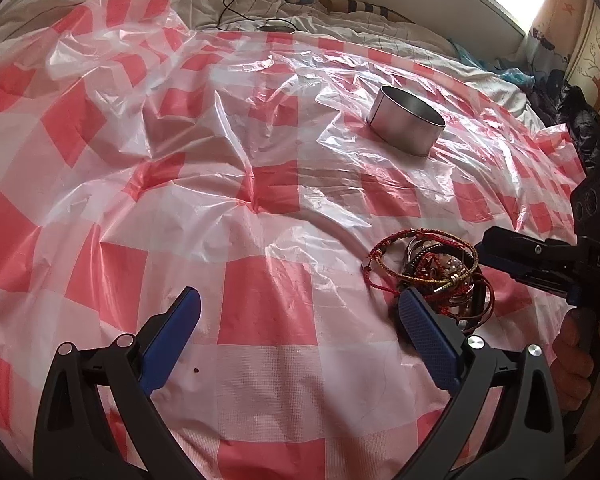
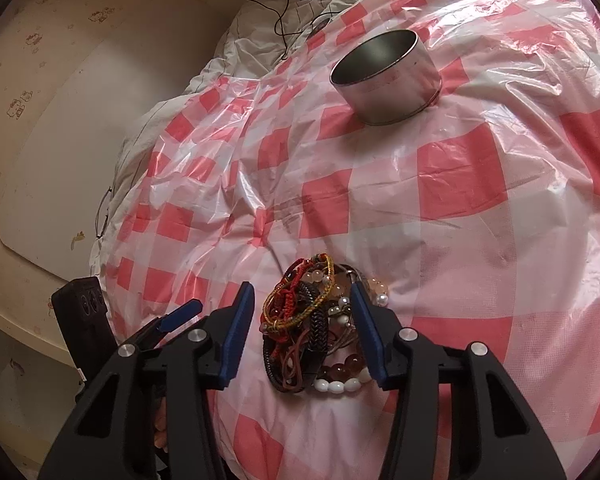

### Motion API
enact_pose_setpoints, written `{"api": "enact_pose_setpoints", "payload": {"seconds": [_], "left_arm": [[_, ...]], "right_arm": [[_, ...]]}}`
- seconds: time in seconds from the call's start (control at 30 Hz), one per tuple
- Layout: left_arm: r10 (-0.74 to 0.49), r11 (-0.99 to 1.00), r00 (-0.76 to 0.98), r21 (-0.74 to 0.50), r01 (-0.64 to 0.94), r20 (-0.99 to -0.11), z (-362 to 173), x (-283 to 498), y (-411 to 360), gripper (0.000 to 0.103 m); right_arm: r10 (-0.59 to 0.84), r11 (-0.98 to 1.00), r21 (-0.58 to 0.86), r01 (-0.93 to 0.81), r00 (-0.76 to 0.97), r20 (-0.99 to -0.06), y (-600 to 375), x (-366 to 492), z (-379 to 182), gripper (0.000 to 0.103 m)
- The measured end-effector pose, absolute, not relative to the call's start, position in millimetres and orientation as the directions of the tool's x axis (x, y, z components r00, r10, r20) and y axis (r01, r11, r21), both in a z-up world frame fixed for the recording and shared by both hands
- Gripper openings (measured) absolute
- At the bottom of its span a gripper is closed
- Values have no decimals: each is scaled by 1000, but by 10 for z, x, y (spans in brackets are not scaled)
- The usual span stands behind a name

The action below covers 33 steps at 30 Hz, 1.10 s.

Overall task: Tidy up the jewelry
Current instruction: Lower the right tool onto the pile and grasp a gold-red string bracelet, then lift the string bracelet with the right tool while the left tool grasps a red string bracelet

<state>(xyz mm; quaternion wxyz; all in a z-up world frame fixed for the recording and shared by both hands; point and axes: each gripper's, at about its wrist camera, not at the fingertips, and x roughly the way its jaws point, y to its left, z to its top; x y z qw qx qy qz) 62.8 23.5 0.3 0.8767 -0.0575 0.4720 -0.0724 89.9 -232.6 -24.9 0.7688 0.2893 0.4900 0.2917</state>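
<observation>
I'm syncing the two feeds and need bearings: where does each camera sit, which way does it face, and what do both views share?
Left wrist: on the left gripper, angled down across the checked plastic sheet; the right gripper and a hand show at right.
Right wrist: on the right gripper, angled down, straddling the bracelet pile; the left gripper shows at lower left.
Shared: the pile, the metal tin, the sheet.

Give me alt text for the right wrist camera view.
The right tool straddles a tangled pile of bracelets on a red-and-white checked plastic sheet, its blue fingers on either side. An open metal tin stands beyond.
</observation>
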Motion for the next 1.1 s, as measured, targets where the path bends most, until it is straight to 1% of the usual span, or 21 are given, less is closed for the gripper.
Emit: {"api": "enact_pose_setpoints", "payload": {"seconds": [0.03, 0.17, 0.2, 0.23, 0.27, 0.3, 0.33, 0.4, 0.53, 0.67, 0.73, 0.83, 0.9, 0.97, 1.1], "left_arm": [[-175, 984, 544, -157, 80, -821, 10, 623, 209, 95], [-166, 986, 541, -134, 98, -824, 21, 604, 139, 95], [-166, 986, 541, -134, 99, -825, 19, 606, 135, 95], [-165, 986, 540, -133, 98, -825, 17, 607, 134, 95], [-165, 986, 540, -133, 98, -825, 17, 606, 133, 95], [-165, 986, 540, -134, 96, -825, 18, 609, 132, 95], [-166, 986, 540, -135, 97, -825, 14, 611, 129, 95], [-165, 986, 541, -134, 96, -825, 10, 613, 127, 95], [-160, 987, 542, -127, 97, -825, -3, 612, 130, 95], [-159, 987, 541, -129, 94, -826, -13, 619, 141, 95], [-161, 987, 541, -132, 92, -826, -17, 620, 148, 95], [-168, 986, 542, -136, 98, -823, -17, 618, 141, 95], [-181, 983, 542, -145, 110, -820, -13, 619, 124, 95], [-215, 976, 535, -167, 137, -817, -7, 654, 93, 95], [-314, 948, 508, -233, 217, -802, 43, 809, 20, 95]], "right_arm": [[736, 658, 735, -163, 345, -583, -2317, 915, -259, 41], [751, 641, 753, -152, 331, -572, -2300, 982, -308, 34], [757, 632, 760, -148, 326, -566, -2294, 1001, -325, 29], [764, 625, 767, -148, 321, -560, -2283, 1017, -335, 21], [769, 617, 773, -146, 321, -553, -2282, 1025, -347, 19], [773, 611, 779, -143, 324, -546, -2285, 1028, -354, 13], [775, 606, 782, -144, 328, -540, -2292, 1024, -358, 9], [777, 602, 783, -154, 339, -531, -2296, 1007, -336, 5], [773, 605, 772, -194, 377, -510, -2289, 967, -233, 4], [790, 577, 778, -249, 414, -453, -2297, 894, -87, 4], [807, 544, 790, -283, 435, -400, -2328, 849, 5, 4], [837, 469, 811, -349, 468, -283, -2424, 770, 178, 4], [840, 442, 813, -379, 494, -225, -2507, 728, 282, 4], [825, 442, 816, -373, 526, -206, -2620, 718, 318, 4], [776, 459, 839, -294, 592, -217, -2881, 792, 266, 4]]}}
